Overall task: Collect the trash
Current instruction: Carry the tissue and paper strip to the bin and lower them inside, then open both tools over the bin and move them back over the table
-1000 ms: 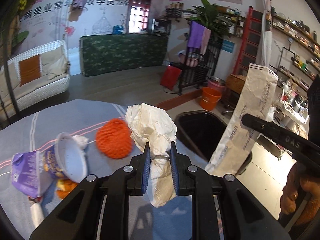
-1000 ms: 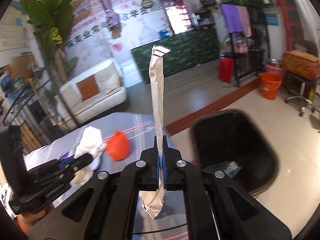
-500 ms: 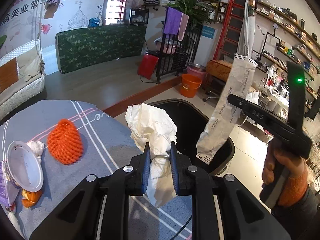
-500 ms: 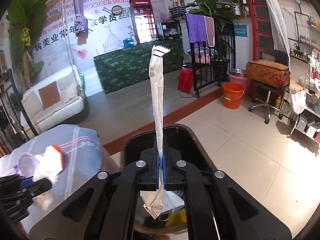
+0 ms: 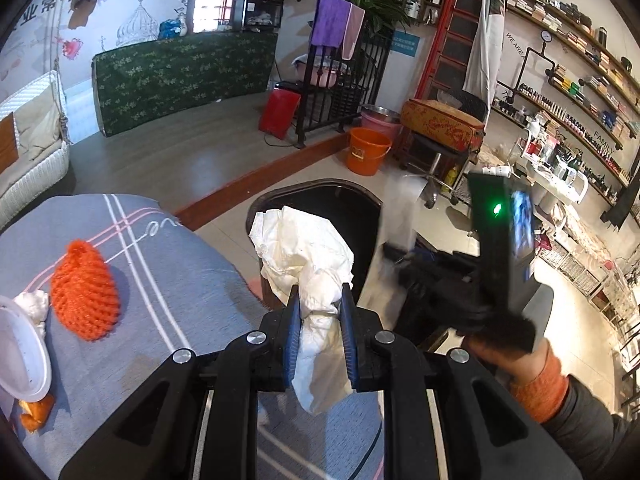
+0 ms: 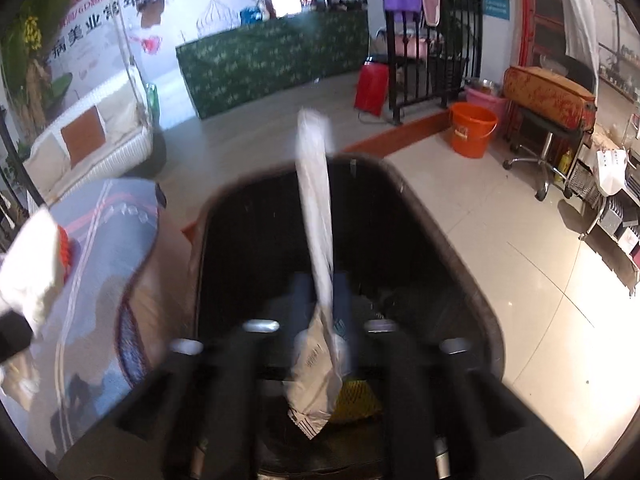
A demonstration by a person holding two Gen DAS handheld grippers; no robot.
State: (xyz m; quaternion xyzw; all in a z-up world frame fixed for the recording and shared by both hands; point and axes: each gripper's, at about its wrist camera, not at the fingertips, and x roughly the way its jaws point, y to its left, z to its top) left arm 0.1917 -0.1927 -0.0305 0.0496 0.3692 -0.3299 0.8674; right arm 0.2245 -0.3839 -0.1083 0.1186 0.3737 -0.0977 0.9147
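Trash-wise, two pieces are in play and both are featherweight. The left tool [image 5: 318, 334] is clamped on a crumpled white paper wad [image 5: 306, 256], pads pinching its narrow waist, held over the near edge of the bench [image 5: 180, 264] just short of the black trash bin [image 5: 360, 208] on the floor. Soft, squashy stuff, so a pinch at the bunched middle holds fine; grab a loose flap and I'd guess it tears or slips out. The right tool [image 6: 320, 304] has just been opening, and the long flat paper bag [image 6: 316, 208] stands between its parted jaws right above the bin, blurred, looking like it's dropping in; I can't tell if a pad is touching it. That bag is thin and floppy with a bit of stiffness along its length, so it could catch on the rim. Left on the bench: an orange foam fruit net [image 5: 84, 294], springy and easy to pinch anywhere, and a white plastic cup [image 5: 20, 348] at the far left, light but crushable, best taken by the rim.
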